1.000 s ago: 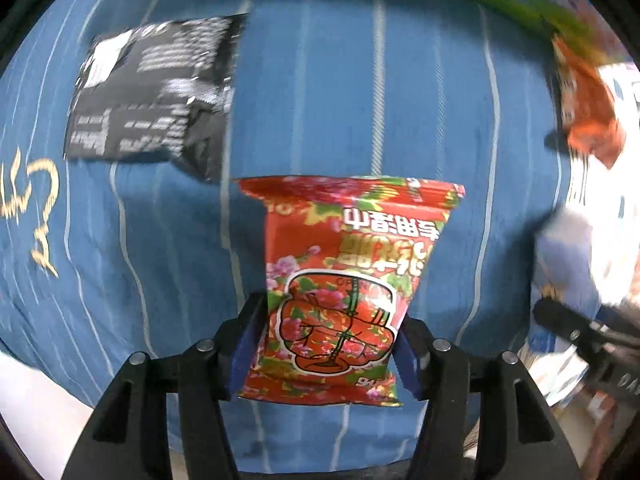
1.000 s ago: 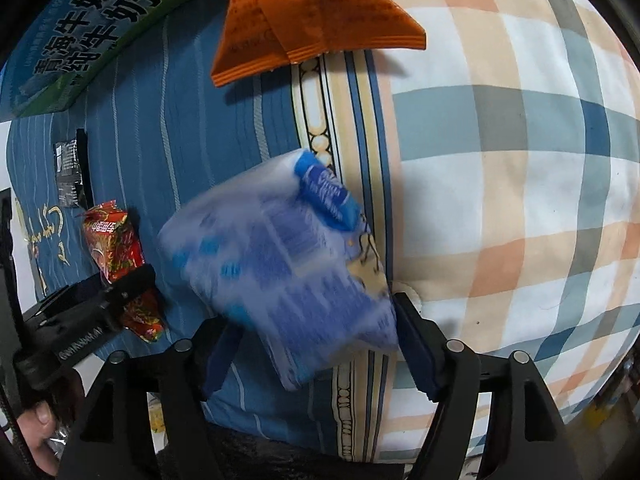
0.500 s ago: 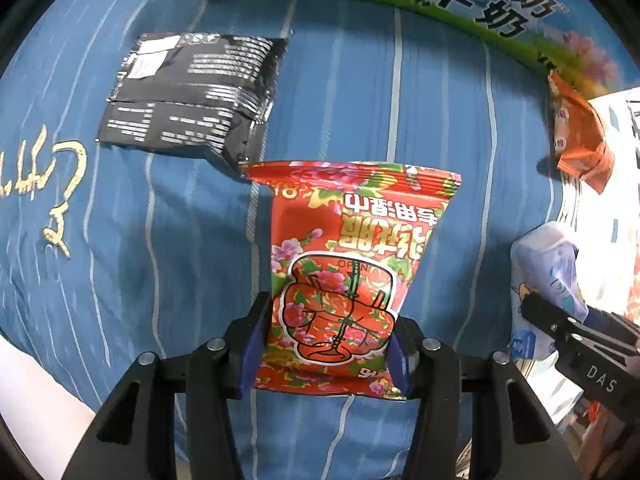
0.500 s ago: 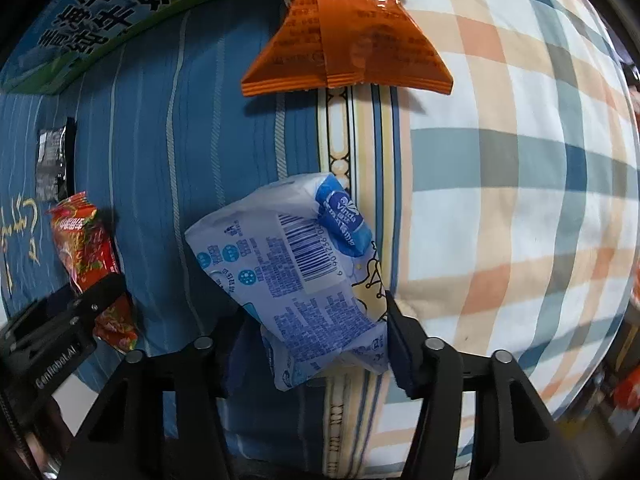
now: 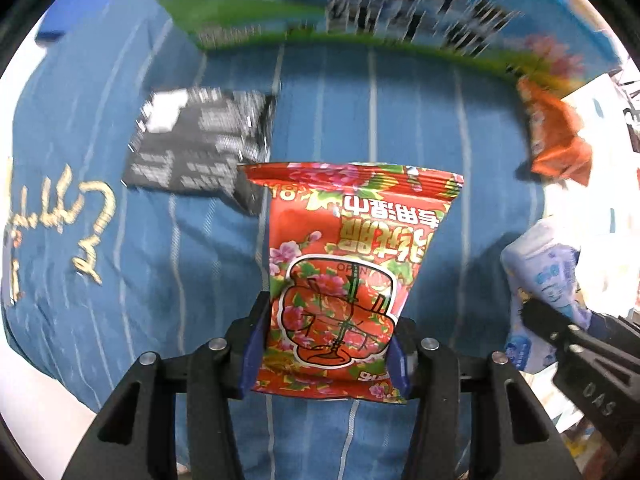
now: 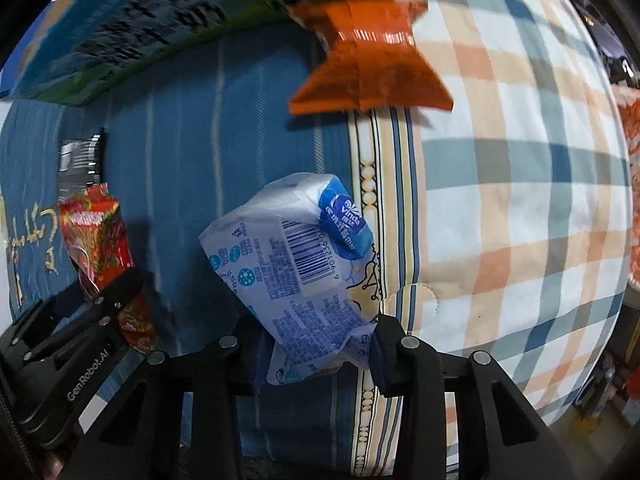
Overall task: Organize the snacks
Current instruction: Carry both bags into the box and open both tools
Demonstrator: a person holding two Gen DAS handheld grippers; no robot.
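Note:
My left gripper (image 5: 326,348) is shut on a red flowered snack packet (image 5: 348,264), held above the blue striped cloth (image 5: 168,248). My right gripper (image 6: 316,344) is shut on a white and blue tissue pack (image 6: 296,252). In the right wrist view the red packet (image 6: 96,236) and the left gripper (image 6: 80,328) appear at the lower left. A black packet (image 5: 196,148) lies on the cloth beyond the red one. An orange packet (image 6: 368,60) lies near a blue and green milk carton box (image 6: 132,28) at the far edge.
The milk carton box (image 5: 360,8) spans the far side of the blue cloth. A plaid sheet (image 6: 520,184) covers the right half of the surface. Yellow embroidery (image 5: 68,216) marks the cloth at the left. The tissue pack (image 5: 548,280) shows at the right of the left wrist view.
Both grippers have moved forward toward the milk carton box, carrying their packets. The box and orange packet look larger and blurred now.

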